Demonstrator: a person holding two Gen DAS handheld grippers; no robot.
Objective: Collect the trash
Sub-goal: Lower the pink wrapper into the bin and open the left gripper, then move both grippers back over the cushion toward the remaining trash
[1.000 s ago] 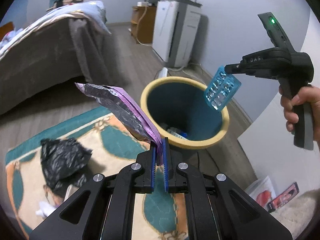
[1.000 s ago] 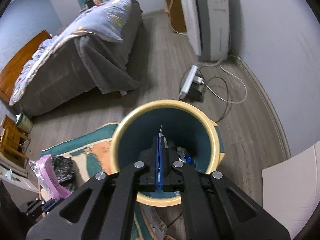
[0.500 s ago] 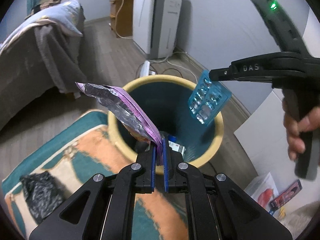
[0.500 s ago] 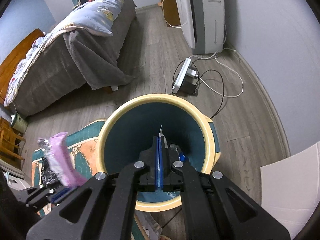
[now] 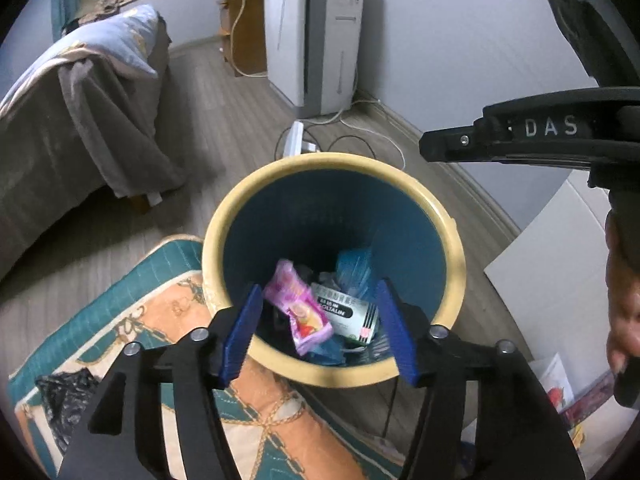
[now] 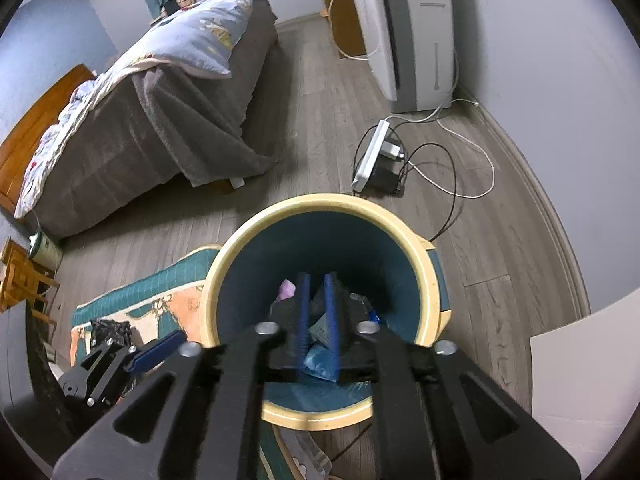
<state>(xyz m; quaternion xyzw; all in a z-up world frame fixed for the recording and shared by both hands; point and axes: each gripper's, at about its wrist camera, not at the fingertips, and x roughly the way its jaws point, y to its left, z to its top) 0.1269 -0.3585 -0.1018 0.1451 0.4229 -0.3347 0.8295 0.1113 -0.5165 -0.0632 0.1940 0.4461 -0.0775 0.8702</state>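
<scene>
Half-hidden wrapper (image 6: 287, 289) behind right jaws

The bin (image 5: 454, 240) has a cream-yellow rim and dark teal inside. In it lie a pink wrapper (image 5: 298, 306), a white-and-black box (image 5: 346, 312) and a light blue blister pack (image 5: 354, 270). The near-left rug (image 5: 160, 300) is teal and orange with a gold chain pattern.
</scene>
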